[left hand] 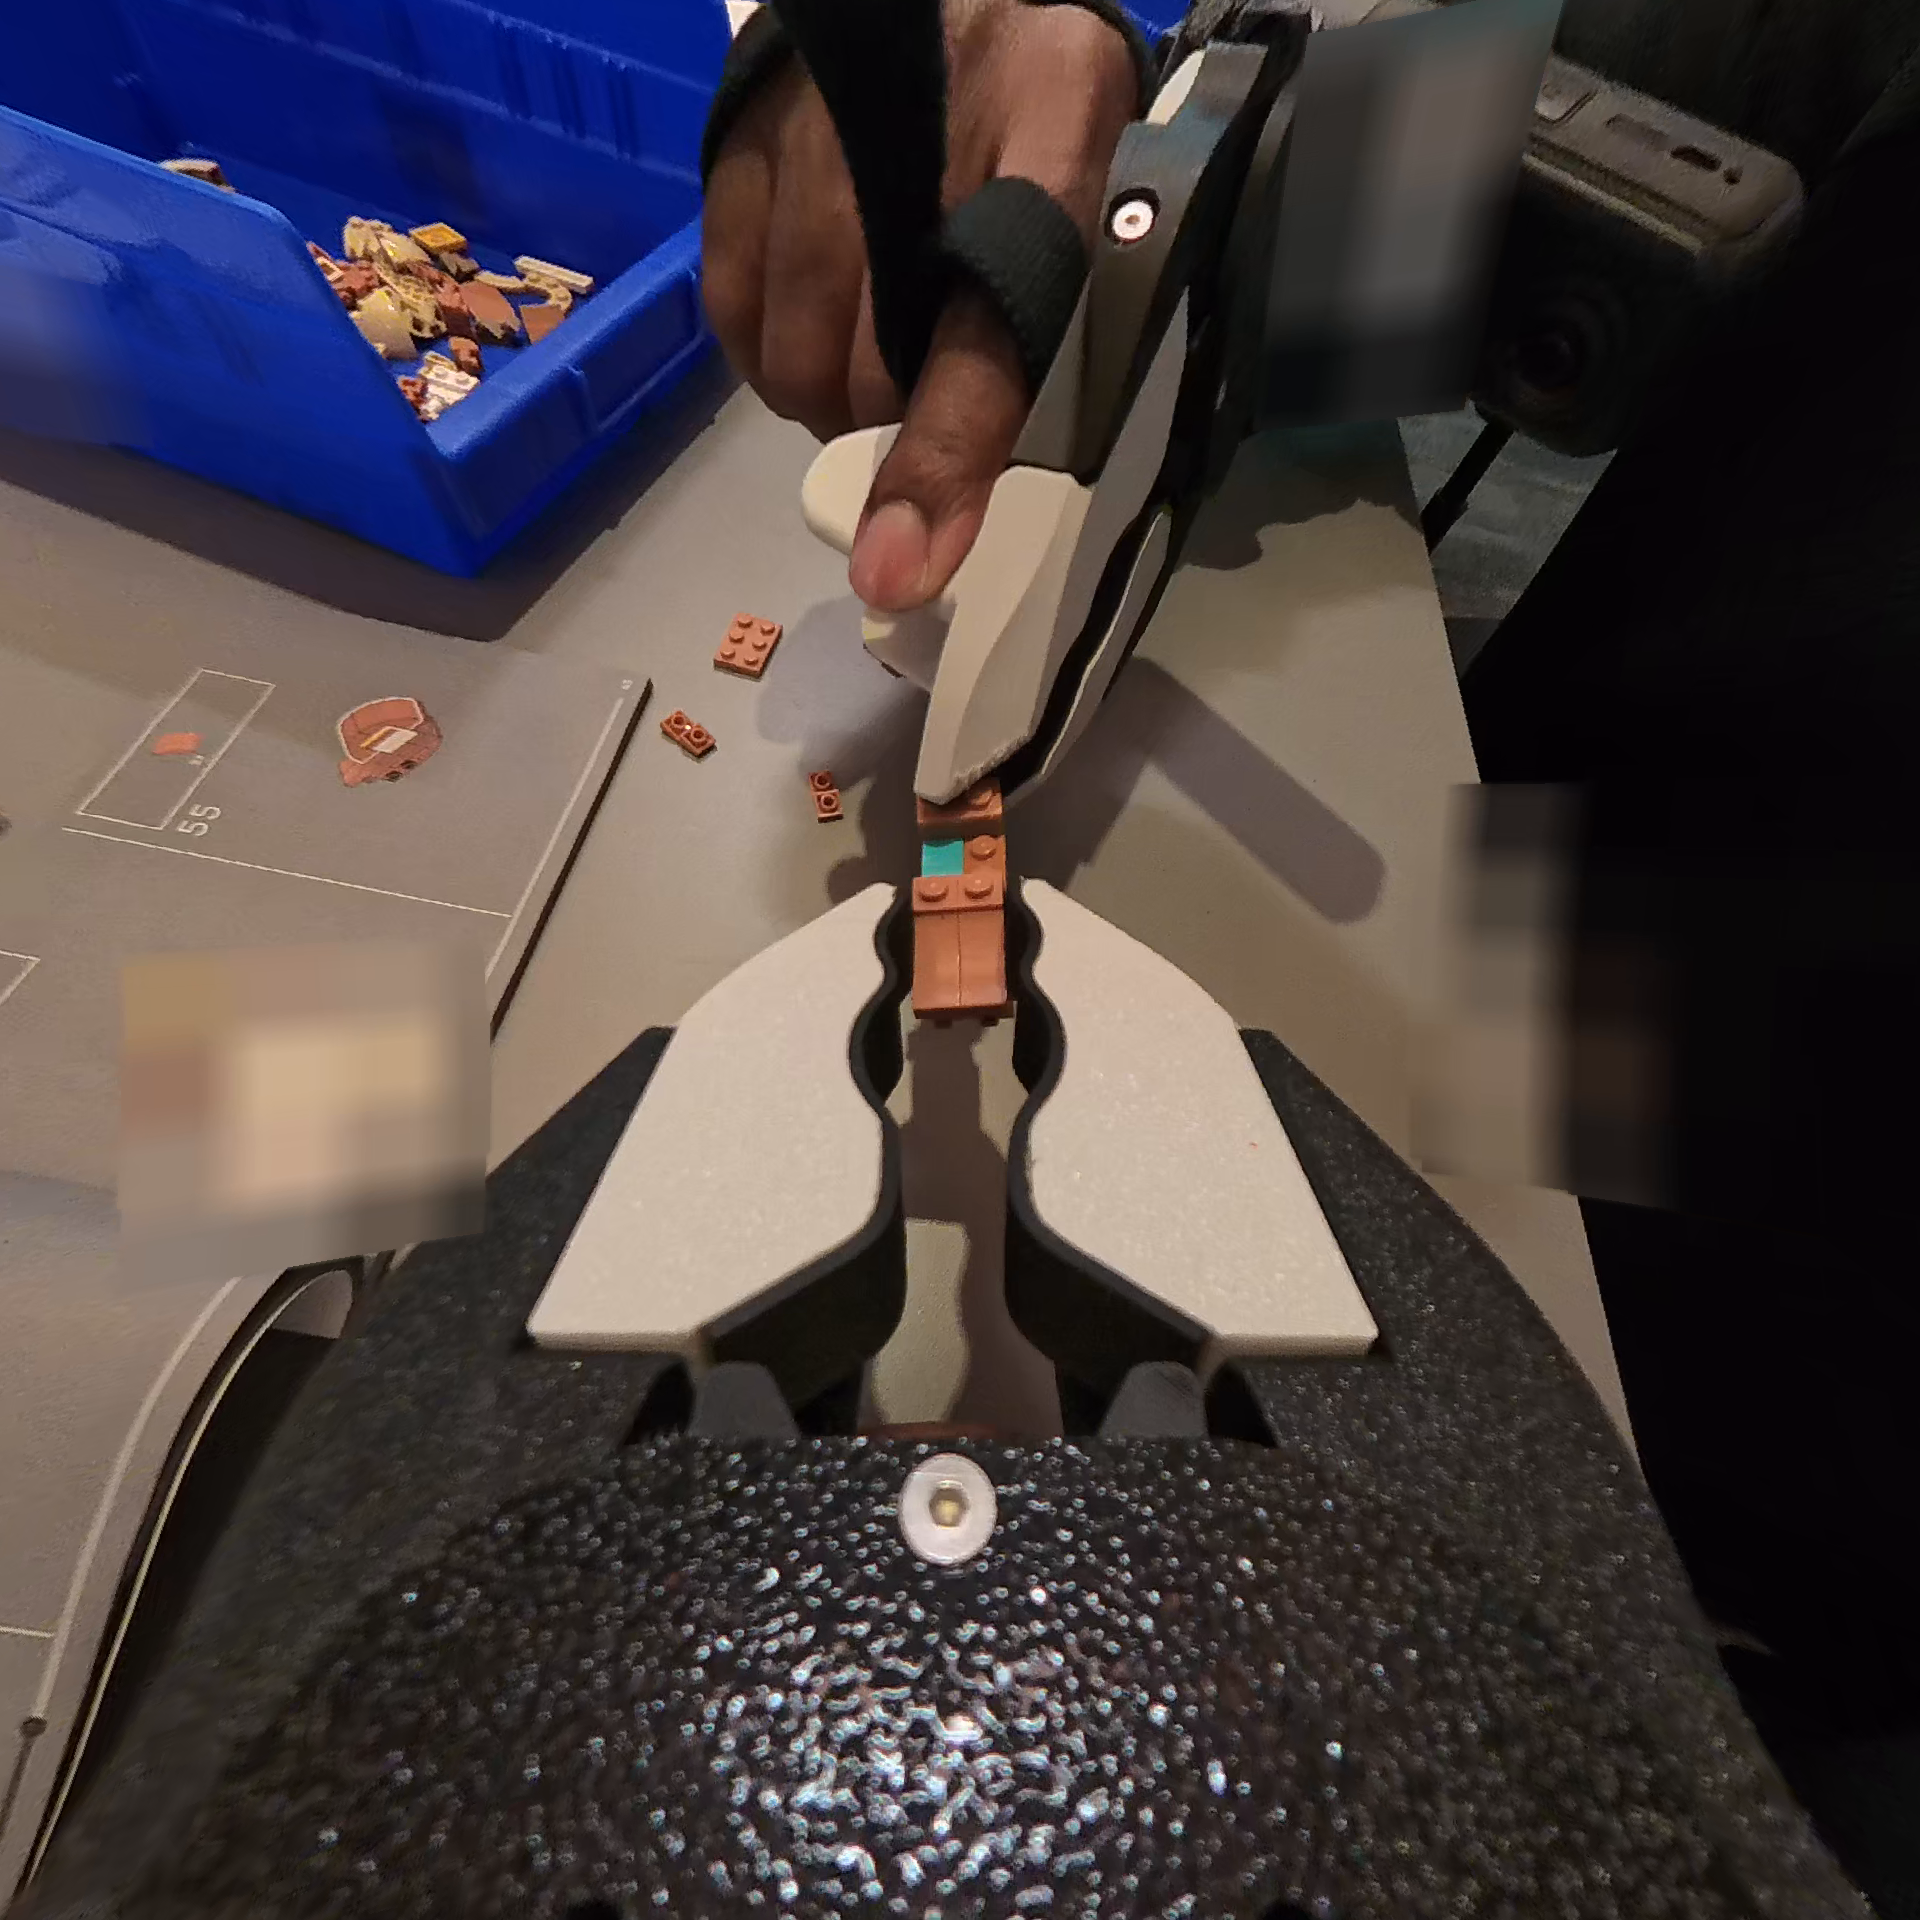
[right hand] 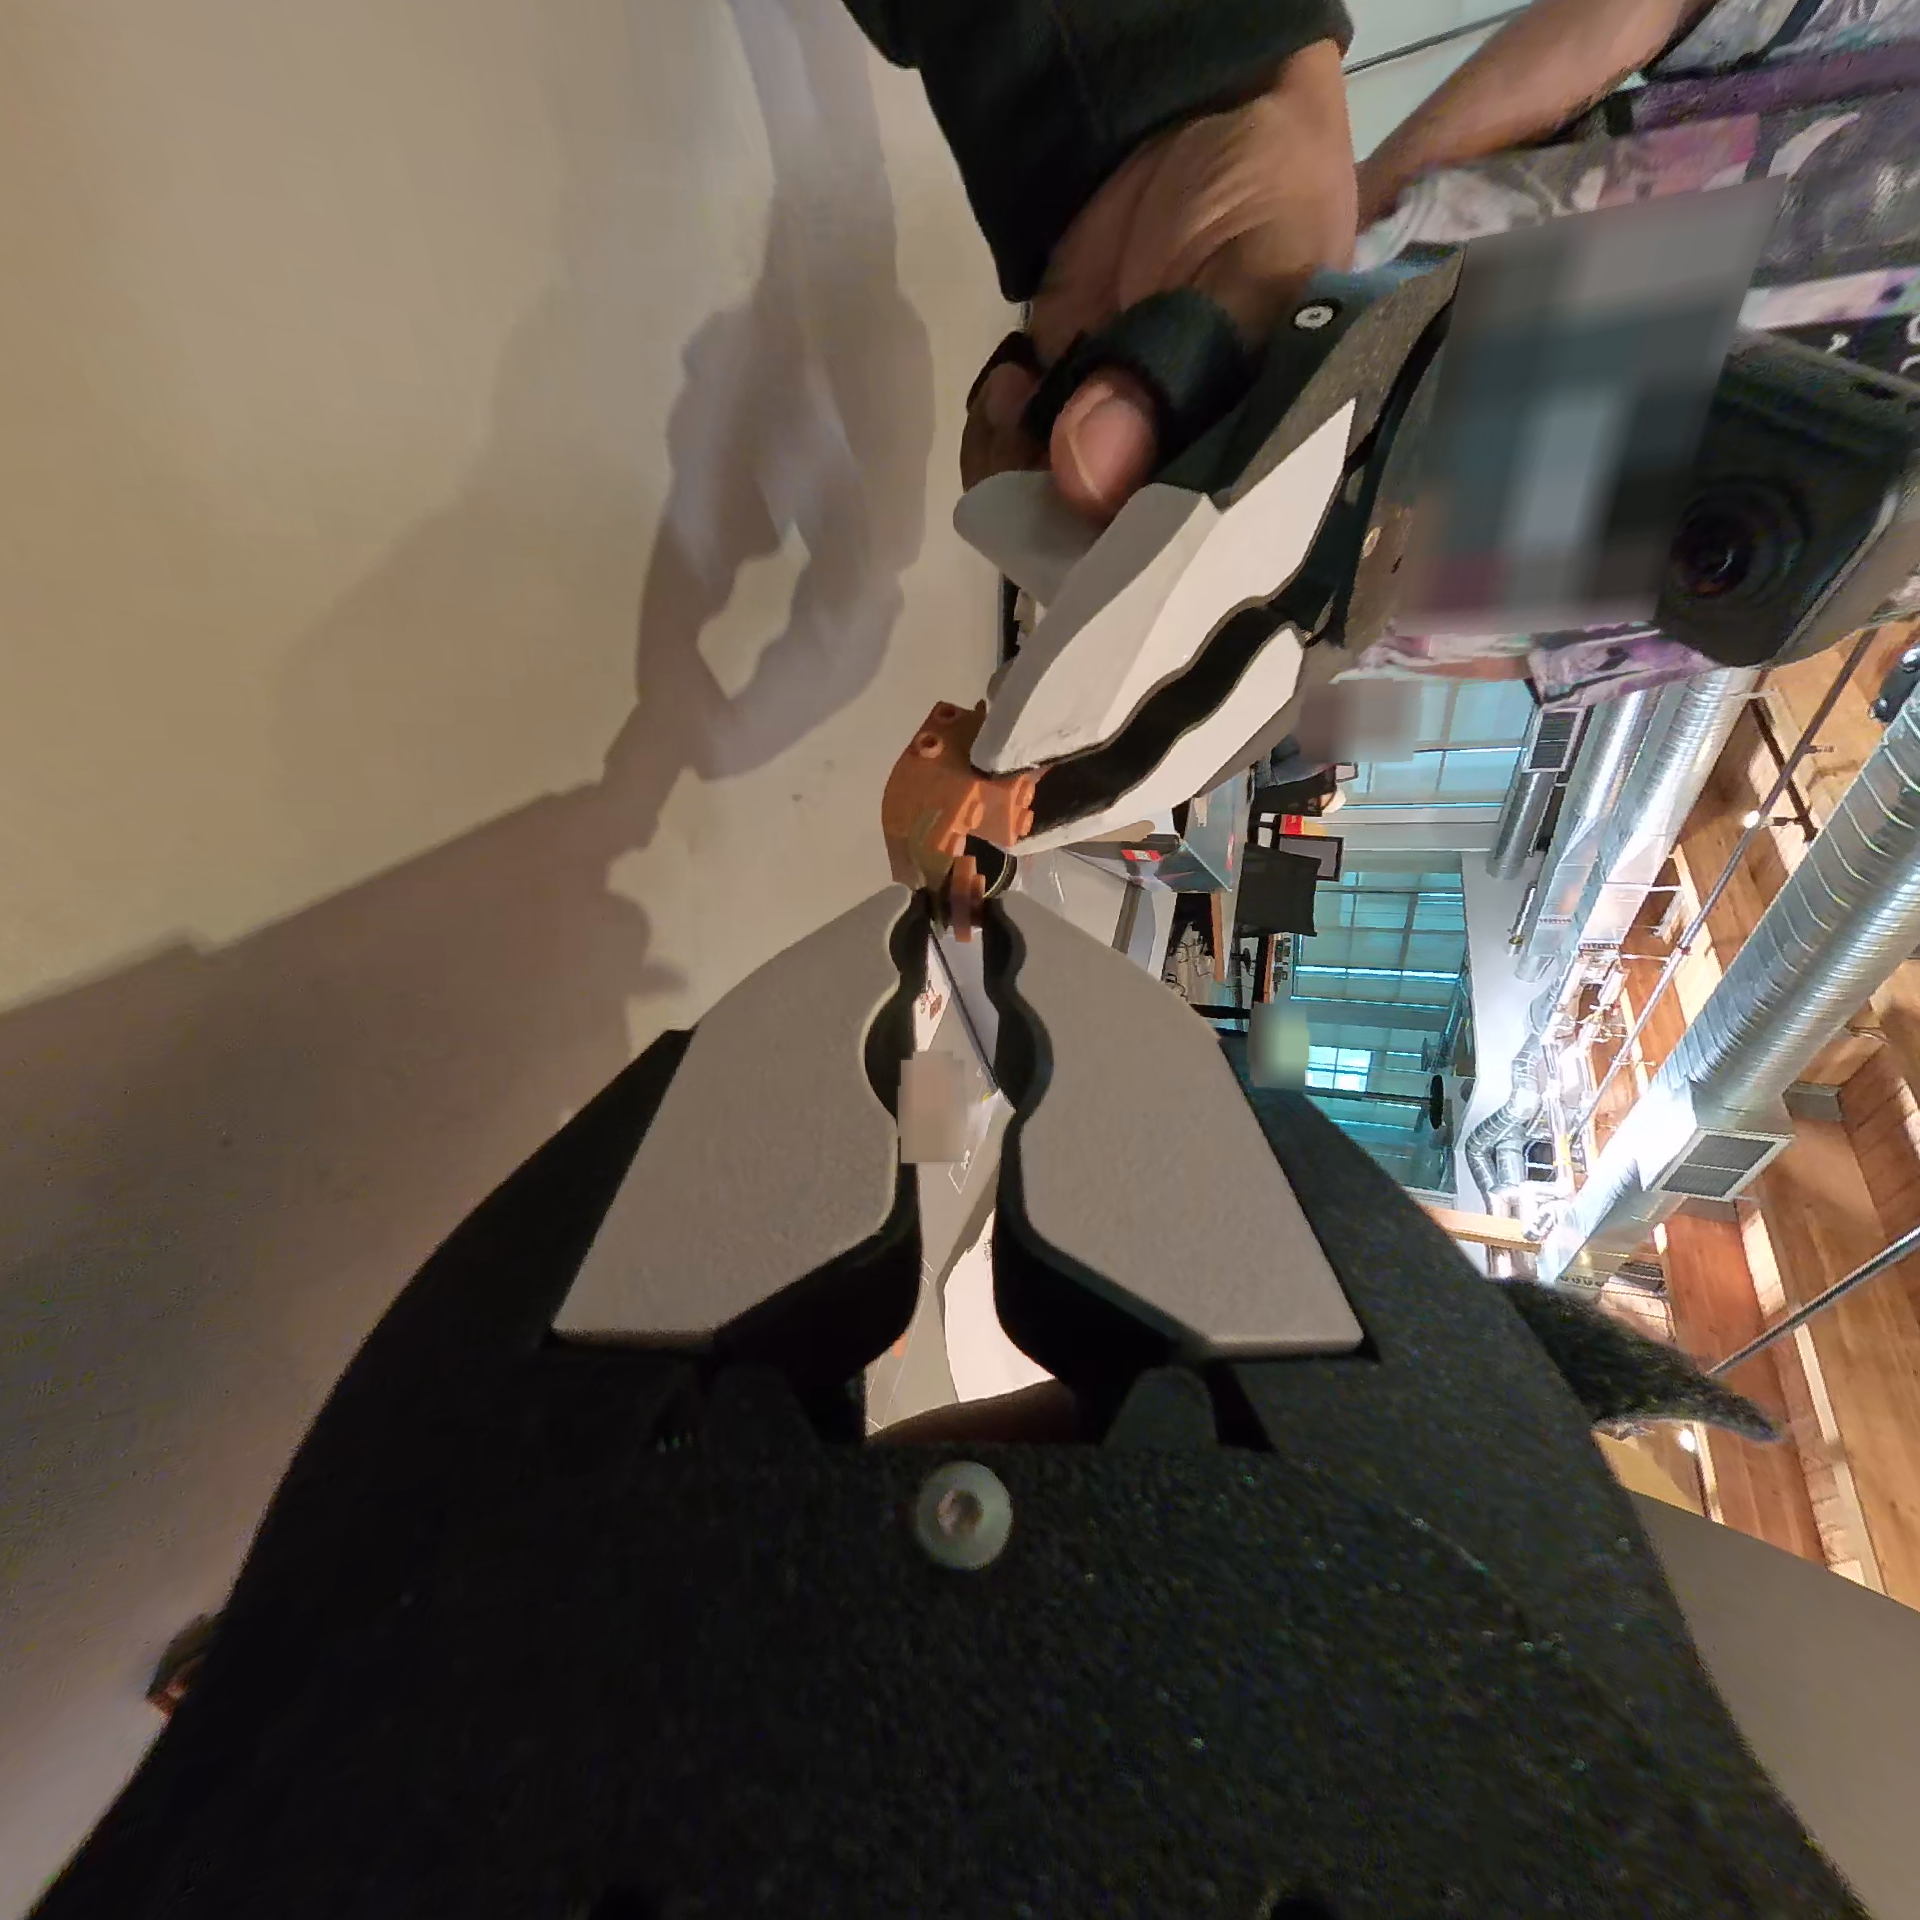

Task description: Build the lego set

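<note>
I have the left gripper [left hand: 958, 951] clamped on a small brown brick assembly [left hand: 961, 914], both pads pressing its long flanks; its long axis runs straight out along my fingers toward 12 o'clock, studs up, with a teal tile [left hand: 942, 858] set in its middle row; the assembly is lifted off the grey table [left hand: 582, 582], held between the two tools

The right gripper [left hand: 971, 795] comes down from 1 o'clock in the left wrist view and meets the far end of that same assembly; from its own camera the right gripper [right hand: 956, 920] is closed on a thin brown plate [right hand: 964, 902] at the assembly's [right hand: 940, 795] near edge, its fingers nearly together; the left gripper [right hand: 1023, 800] enters there from 2 o'clock

So both tools grip one piece from opposite ends, roughly in line along its length; the left one carries the bulk

Loose brown plates [left hand: 748, 644] lie on the table at 10 to 11 o'clock of the left fingertips, well apart from them; a blue bin [left hand: 260, 343] of mixed bricks sits farther off at 10 o'clock
</note>
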`<state>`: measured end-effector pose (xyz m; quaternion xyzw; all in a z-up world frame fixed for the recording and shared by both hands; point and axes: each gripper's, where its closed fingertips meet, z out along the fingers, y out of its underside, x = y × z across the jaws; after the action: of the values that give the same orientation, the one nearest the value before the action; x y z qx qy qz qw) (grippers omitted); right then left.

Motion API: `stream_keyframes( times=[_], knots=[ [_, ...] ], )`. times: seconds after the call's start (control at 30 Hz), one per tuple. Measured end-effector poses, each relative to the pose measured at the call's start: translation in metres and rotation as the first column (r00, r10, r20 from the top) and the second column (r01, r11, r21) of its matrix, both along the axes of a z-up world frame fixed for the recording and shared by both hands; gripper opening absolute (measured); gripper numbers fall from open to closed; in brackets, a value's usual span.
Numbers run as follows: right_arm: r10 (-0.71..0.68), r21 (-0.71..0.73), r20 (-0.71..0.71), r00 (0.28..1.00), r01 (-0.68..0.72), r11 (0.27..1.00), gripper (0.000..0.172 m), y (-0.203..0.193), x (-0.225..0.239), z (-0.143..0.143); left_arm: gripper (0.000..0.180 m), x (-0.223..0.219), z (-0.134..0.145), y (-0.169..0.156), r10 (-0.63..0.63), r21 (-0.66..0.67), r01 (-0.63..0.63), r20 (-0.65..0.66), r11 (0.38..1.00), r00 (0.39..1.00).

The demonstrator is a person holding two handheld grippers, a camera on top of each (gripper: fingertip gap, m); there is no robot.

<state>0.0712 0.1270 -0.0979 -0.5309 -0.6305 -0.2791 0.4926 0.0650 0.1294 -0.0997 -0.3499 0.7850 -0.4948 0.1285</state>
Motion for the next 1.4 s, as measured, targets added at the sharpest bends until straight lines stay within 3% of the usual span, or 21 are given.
stream_keyframes(
  times=[0.33, 0.53, 0.67, 0.77, 0.9, 1.07, 1.4],
  knots=[
    [-0.007, 0.001, 0.004, 1.0, 0.007, 1.0, 0.01, 0.001, 0.002, 0.004, 0.017, 0.003, 0.005, 0.001, 0.025, -0.054, -0.024, 0.018, 0.998, 1.0],
    [-0.005, 0.012, 0.016, 1.0, 0.005, 1.0, 0.01, 0.001, 0.001, 0.007, 0.036, 0.005, 0.013, 0.006, 0.062, -0.073, -0.057, 0.059, 0.996, 0.996],
    [-0.006, 0.013, 0.014, 1.0, 0.006, 1.0, 0.01, 0.001, 0.001, 0.01, 0.05, 0.0, 0.008, 0.005, 0.062, -0.095, -0.06, 0.013, 0.994, 0.998],
    [-0.001, 0.003, 0.009, 1.0, 0.001, 1.0, 0.01, 0.0, -0.001, 0.014, 0.044, -0.001, -0.002, -0.001, 0.054, -0.095, -0.056, -0.018, 0.994, 0.998],
    [-0.001, 0.006, 0.0, 1.0, 0.001, 1.0, 0.01, 0.001, -0.002, 0.02, 0.02, 0.001, 0.004, -0.012, 0.048, -0.179, -0.044, 0.014, 0.983, 0.999],
    [-0.012, 0.05, -0.023, 1.0, 0.013, 0.999, 0.01, 0.002, 0.001, 0.032, 0.019, 0.005, 0.02, -0.012, 0.067, -0.287, -0.041, 0.08, 0.957, 0.995],
    [-0.03, 0.154, -0.022, 0.999, 0.033, 0.987, 0.013, 0.004, 0.002, 0.045, 0.019, 0.006, 0.034, -0.009, 0.081, -0.337, -0.027, 0.146, 0.941, 0.986]
  ],
)
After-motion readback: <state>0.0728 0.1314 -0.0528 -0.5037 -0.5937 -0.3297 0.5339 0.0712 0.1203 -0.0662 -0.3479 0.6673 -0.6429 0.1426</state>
